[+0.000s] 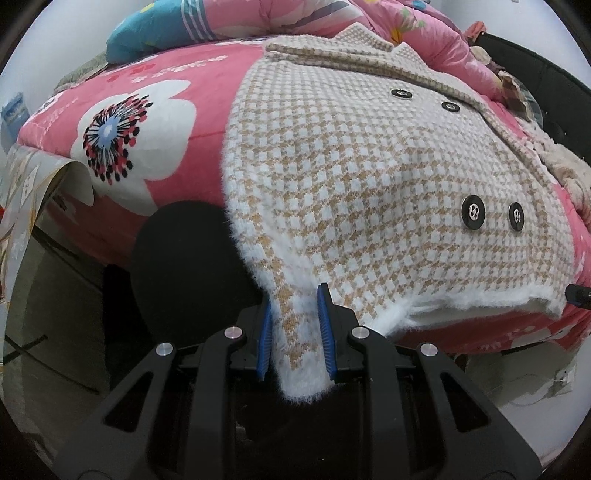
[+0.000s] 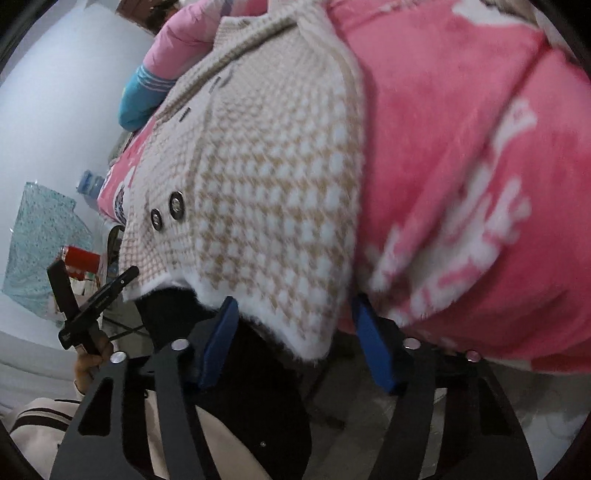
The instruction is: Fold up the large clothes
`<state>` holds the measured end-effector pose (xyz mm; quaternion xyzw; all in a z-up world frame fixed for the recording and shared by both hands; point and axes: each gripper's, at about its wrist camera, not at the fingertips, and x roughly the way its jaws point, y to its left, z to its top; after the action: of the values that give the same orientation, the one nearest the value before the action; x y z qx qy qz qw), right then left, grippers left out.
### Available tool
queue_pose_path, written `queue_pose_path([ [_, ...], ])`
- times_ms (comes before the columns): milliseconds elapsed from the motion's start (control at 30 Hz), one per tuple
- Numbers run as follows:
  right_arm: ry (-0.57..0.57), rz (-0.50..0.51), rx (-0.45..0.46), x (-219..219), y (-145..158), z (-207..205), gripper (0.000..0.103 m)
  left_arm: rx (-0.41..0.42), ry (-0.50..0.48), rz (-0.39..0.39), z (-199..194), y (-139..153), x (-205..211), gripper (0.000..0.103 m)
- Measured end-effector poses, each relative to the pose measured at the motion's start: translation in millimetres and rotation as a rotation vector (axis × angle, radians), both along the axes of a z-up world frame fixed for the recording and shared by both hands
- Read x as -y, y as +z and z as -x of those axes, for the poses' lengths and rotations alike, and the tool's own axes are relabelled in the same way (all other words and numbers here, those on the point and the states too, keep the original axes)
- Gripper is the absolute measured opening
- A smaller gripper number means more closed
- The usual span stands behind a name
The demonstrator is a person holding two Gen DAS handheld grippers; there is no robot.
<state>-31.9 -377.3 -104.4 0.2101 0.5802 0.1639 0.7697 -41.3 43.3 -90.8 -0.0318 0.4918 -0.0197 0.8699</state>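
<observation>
- A fuzzy beige-and-white houndstooth knit coat (image 1: 369, 177) with black round buttons (image 1: 473, 213) lay spread across a pink fleece blanket printed with large white flowers (image 1: 177, 110), its collar toward the far pillows and its white-fringed hem hanging over the near edge of the bed.
- The left gripper (image 1: 295, 325), a black frame with blue ribbed pads, was closed on a corner of the coat's hem; the fabric filled the narrow gap between the pads and drooped below them.
- The right gripper (image 2: 295, 332), of the same black-and-blue build, stood about half open around the opposite hem corner. The fringed corner hung between the two pads, but the pads did not press on it; the view was blurred.
- In the right wrist view the left gripper (image 2: 92, 295) appeared at the left edge beside the hem, held by a hand (image 2: 88, 363) with a cream striped sleeve (image 2: 40, 421).
- A teal-and-pink pillow (image 1: 155, 29) and a pink flowered quilt (image 1: 436, 33) lay beyond the collar.
</observation>
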Motion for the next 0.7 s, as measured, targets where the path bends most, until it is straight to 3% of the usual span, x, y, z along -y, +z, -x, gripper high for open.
queue_pose_path([
  [67,0.000,-0.017,-0.010,-0.4,-7.3,2.3,0.047,0.004,-0.003,-0.012,0.2,0.0,2.0,0.022],
  [133,0.001,-0.030,-0.013,-0.5,-13.4,2.9,0.034,0.009,-0.006,-0.024,0.9,0.1,4.2,0.022],
  [167,0.001,-0.036,-0.016,-1.1,-15.3,3.1,0.033,0.012,-0.010,-0.031,1.7,0.3,5.4,0.022],
  [233,0.008,-0.043,-0.005,-2.1,-16.4,3.7,0.019,0.023,-0.035,-0.058,3.9,2.0,9.7,0.022],
  [367,0.031,-0.078,0.032,0.7,-10.4,5.8,0.010,0.041,-0.076,-0.065,7.5,8.6,9.6,0.014],
  [433,0.055,-0.101,0.060,-1.5,-1.6,6.1,0.009,0.053,-0.091,-0.024,10.0,16.8,6.2,0.010],
  [700,0.087,-0.175,0.231,-14.8,51.3,-11.9,0.009,0.135,-0.087,0.212,4.2,62.0,-11.7,0.008],
])
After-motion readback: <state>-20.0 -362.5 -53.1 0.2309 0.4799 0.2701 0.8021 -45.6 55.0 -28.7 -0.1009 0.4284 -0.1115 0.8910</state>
